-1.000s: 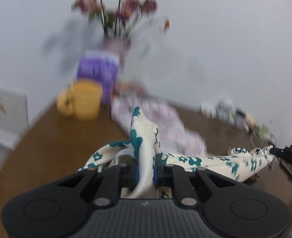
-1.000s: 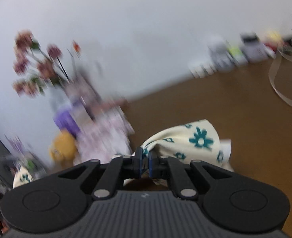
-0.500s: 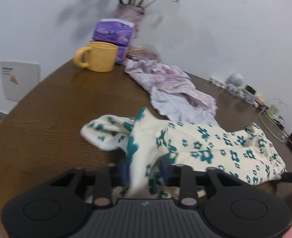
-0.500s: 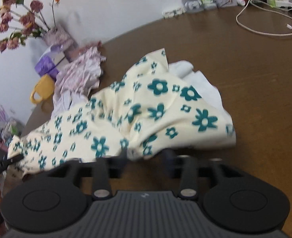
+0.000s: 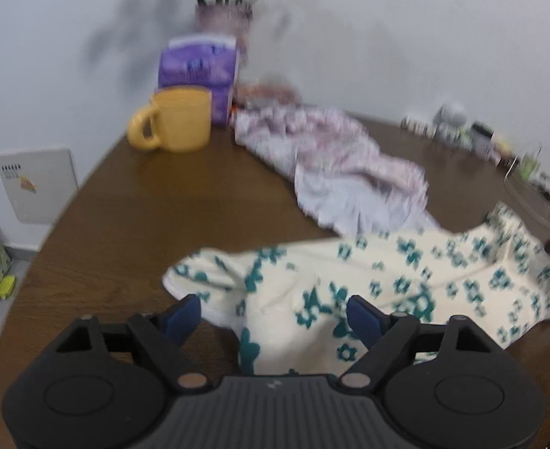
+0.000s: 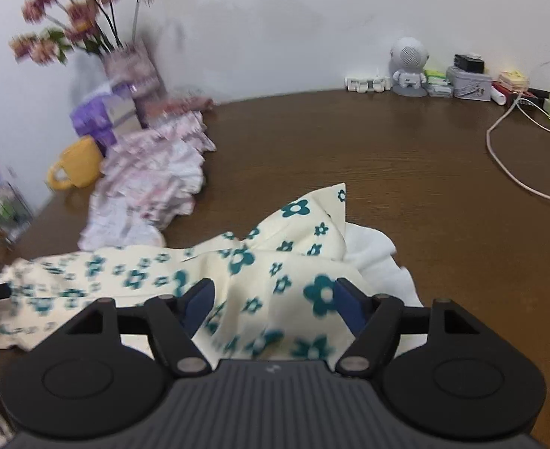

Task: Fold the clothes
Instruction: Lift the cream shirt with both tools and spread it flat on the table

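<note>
A cream garment with teal flowers (image 5: pixel 406 284) lies spread on the brown table (image 5: pixel 155 209); it also shows in the right wrist view (image 6: pixel 245 262). My left gripper (image 5: pixel 275 318) is open just above the garment's left end, with cloth lying between the jaws. My right gripper (image 6: pixel 273 303) is open above its right end, with cloth between the jaws too. A white cloth (image 6: pixel 379 262) peeks out from under the garment's right end. A crumpled pink and white garment (image 5: pixel 335 164) lies behind it, also in the right wrist view (image 6: pixel 151 187).
A yellow mug (image 5: pixel 177 123), a purple tissue pack (image 5: pixel 200 71) and a vase of flowers (image 5: pixel 222 15) stand at the back left. A white figurine (image 6: pixel 408 67), small boxes (image 6: pixel 466 82) and a white cable (image 6: pixel 518 161) lie at the back right.
Both grippers held the flowered garment lifted a second ago, lowered it onto the table and opened, letting it go. It now lies spread out.
</note>
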### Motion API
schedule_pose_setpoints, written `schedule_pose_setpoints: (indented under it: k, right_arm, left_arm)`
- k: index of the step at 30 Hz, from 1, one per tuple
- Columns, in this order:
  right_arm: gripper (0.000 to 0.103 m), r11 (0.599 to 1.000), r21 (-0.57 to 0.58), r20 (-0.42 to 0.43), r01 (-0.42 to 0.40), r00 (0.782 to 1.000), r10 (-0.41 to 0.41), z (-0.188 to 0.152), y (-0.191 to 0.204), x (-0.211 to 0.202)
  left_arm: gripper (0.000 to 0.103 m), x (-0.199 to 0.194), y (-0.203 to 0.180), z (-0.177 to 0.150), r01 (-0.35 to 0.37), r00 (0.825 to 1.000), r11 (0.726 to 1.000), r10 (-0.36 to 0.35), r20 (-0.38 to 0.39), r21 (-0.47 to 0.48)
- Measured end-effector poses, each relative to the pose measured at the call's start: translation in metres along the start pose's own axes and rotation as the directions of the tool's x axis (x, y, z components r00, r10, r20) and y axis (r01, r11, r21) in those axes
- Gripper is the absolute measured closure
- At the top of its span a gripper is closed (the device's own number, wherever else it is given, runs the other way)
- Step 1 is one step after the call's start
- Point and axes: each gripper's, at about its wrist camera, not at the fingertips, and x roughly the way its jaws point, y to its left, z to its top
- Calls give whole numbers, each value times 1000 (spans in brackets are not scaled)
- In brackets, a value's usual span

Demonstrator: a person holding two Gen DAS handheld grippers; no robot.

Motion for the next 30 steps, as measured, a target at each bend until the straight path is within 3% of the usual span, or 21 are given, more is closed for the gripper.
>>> schedule_pose_setpoints:
  k: [1, 3, 4, 6, 15, 16, 18, 20, 21, 26, 28, 30]
  right_arm:
    - [32, 1000, -13, -15, 3, 1000, -3, 1, 2, 10]
    - [41, 999, -35, -52, 18, 998, -19, -1, 4, 28]
    - [53, 999, -39, -64, 30, 997, -33, -3, 4, 36]
    - [59, 999, -24, -80, 34, 996, -36, -6, -2, 44]
    - [56, 998, 17, -54, 65, 997, -64, -9, -23, 41]
    - [55, 999, 17, -41, 49, 998, -48, -8, -24, 33]
    - [47, 1000, -6, -3, 14, 1000, -14, -4, -24, 16]
    - [36, 997, -69, 37, -18, 999, 21, 1, -18, 2]
    - [36, 994, -100, 53, -33, 998, 39, 4, -15, -5]
    - [36, 975, -208, -17, -77, 997, 75, 22, 16, 15]
    - [36, 969, -230, -69, -84, 995, 70, 28, 31, 34]
    - [45, 968, -243, -120, -67, 992, 39, 30, 42, 50]
  left_arm:
    - [37, 7, 0, -2, 5, 1000, 1000, -5, -15, 2]
    - [61, 19, 4, -4, 54, 998, 998, -54, -35, -17]
    - [64, 24, 5, -2, 66, 997, 998, -66, -33, -23]
    - [72, 34, 8, 2, 88, 996, 995, -89, -30, -35]
    - [72, 87, -10, 44, 97, 995, 995, -97, -3, 9]
    - [69, 84, -9, 46, 96, 995, 995, -96, -6, 8]
    - [46, 76, -6, 48, 93, 996, 996, -93, -8, 14]
    - [33, 62, -2, 47, 100, 995, 995, -100, 12, 29]
    - [33, 55, 1, 47, 105, 994, 994, -106, 21, 38]
    - [34, 49, 5, 46, 160, 987, 986, -158, -41, 57]
    - [40, 54, 3, 44, 180, 981, 981, -174, -81, 70]
    - [71, 59, 1, 42, 172, 981, 982, -163, -104, 77]
